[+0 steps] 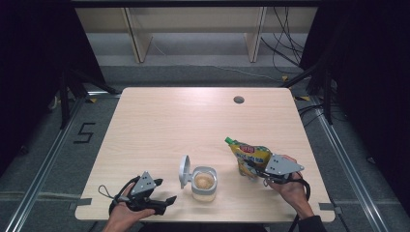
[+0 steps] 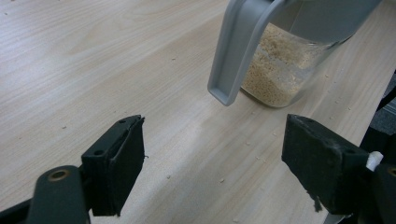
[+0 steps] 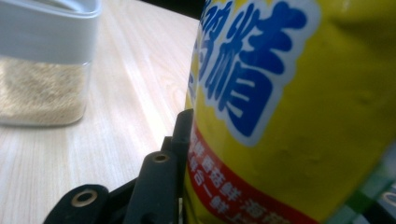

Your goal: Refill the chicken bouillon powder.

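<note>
High view puts the yellow pouch at the near right of the table, just to the right of the clear container, which we take as our landmark. We see the pouch standing tilted, its green cap pointing up and away from the container. The right gripper has the pouch between its jaws. In the right gripper view one black jaw lies flat against the pouch's printed side, below the blue lettering; the other jaw is hidden behind the pouch. We read that as a grip on the pouch at a middling opening. A hand carries this gripper from the container's right.

The container holds a pale, fine-grained filling, seen from above as a beige mound. In the left gripper view the grains fill the lower part of its clear wall. Its grey lid is open and stands up on the container's left side.

Left of the container, at the table's near edge, the left gripper points toward it. Its jaws stand wide apart with bare wood between them, holding and touching nothing. In that view the container and its hanging lid sit just beyond the jaws. A few stray grains dot the table around the container.
</note>
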The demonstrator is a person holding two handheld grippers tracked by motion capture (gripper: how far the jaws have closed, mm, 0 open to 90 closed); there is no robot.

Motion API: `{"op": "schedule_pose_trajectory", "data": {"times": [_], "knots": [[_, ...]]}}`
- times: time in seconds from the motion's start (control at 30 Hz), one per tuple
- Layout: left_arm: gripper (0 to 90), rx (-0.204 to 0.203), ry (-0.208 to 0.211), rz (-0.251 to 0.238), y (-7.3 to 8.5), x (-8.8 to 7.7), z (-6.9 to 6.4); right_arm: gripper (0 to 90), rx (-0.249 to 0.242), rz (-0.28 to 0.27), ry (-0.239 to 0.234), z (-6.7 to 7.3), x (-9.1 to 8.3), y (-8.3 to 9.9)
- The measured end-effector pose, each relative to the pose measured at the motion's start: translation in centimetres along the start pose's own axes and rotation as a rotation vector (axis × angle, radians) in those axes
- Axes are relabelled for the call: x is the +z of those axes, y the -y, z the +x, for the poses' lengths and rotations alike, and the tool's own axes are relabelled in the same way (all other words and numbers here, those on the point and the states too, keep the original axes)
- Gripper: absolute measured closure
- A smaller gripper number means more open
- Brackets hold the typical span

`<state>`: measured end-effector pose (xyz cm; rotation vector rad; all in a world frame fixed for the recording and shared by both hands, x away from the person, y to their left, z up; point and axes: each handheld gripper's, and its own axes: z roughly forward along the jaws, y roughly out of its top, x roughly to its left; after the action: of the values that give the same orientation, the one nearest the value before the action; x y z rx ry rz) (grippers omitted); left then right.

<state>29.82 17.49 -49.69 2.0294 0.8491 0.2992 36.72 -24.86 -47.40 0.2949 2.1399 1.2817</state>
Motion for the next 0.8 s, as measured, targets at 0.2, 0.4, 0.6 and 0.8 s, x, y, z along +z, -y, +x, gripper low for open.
{"op": "schedule_pose_trajectory", "data": {"times": [0.2, 0.4, 0.6, 0.8], "knots": [[20.6, 0.021, 0.002, -0.001, -0.1, 0.0, 0.1, 69.3, 0.068, -0.02, 0.017, -0.5, -0.1, 0.6], [20.5, 0.02, 0.005, -0.005, -0.1, -0.1, 0.2, 67.8, 0.068, -0.035, 0.038, -1.1, -0.5, 1.1], [20.5, 0.031, 0.004, 0.005, -0.1, -0.2, 0.2, 65.1, 0.14, -0.004, 0.051, -0.6, -1.4, 1.4], [20.5, -0.001, 0.005, -0.004, 0.0, -0.1, 0.1, 61.0, 0.156, 0.027, 0.071, -0.5, -2.3, 1.3]]}}
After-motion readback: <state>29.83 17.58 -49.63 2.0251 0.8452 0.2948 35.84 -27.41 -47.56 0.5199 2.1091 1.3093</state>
